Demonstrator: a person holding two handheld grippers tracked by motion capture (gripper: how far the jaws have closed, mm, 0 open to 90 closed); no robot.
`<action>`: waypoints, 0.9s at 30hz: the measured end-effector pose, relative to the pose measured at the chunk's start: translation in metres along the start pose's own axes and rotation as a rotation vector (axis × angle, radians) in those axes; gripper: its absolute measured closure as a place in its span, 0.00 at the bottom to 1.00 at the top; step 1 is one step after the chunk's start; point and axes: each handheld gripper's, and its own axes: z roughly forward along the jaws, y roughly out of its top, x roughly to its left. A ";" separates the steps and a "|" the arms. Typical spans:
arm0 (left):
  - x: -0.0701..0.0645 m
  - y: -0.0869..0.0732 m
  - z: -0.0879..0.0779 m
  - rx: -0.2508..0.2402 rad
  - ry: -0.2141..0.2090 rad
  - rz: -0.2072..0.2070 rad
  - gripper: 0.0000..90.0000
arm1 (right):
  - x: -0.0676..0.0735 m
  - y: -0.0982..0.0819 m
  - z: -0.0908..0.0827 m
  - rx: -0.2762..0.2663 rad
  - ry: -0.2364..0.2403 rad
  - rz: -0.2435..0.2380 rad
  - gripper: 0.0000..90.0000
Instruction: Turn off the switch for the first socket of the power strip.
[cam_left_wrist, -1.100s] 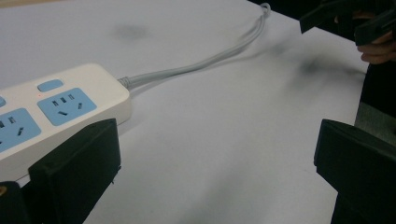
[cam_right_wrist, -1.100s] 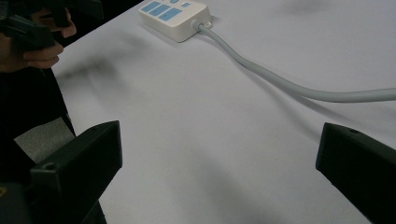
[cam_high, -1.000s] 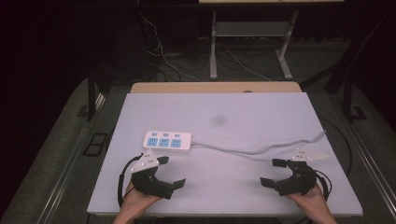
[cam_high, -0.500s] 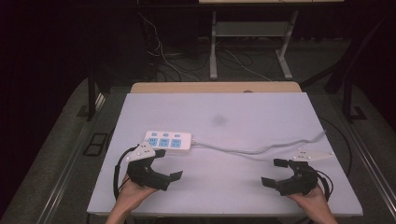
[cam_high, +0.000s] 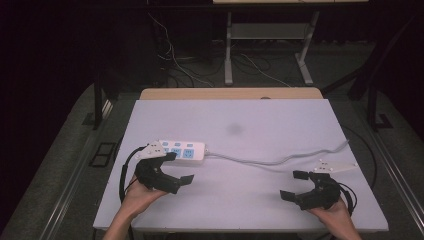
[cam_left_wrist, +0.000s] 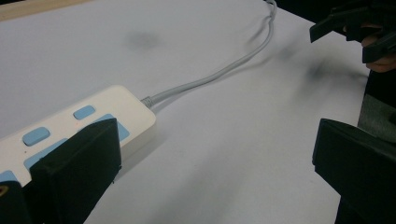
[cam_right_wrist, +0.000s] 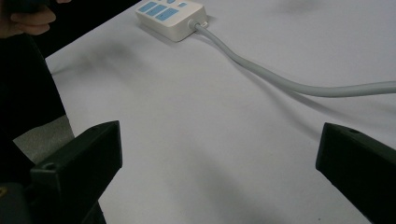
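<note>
The power strip (cam_high: 181, 150) lies on the white counter (cam_high: 280, 125) at about 9 o'clock from its middle, its grey cable (cam_high: 280, 161) running off toward 3 o'clock. The left tongs (cam_high: 175, 167) are open and empty, just beside the strip's near edge, 1 jaw in front of its blue sockets. The right tongs (cam_high: 295, 185) are open and empty too, well apart at 5 o'clock. This looks like the approach step; next, the left tongs probably need to straddle the strip's body and close squarely.
</note>
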 end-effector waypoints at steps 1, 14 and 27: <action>0.001 0.001 0.000 0.003 -0.001 0.000 0.00 | 0.000 0.000 0.000 0.000 0.000 0.000 0.00; 0.006 0.017 0.005 0.049 -0.008 0.024 0.00 | 0.000 0.000 -0.001 -0.002 0.000 0.000 0.00; 0.013 0.034 0.006 0.084 -0.004 0.050 0.00 | -0.001 -0.001 -0.001 0.001 0.000 0.002 0.00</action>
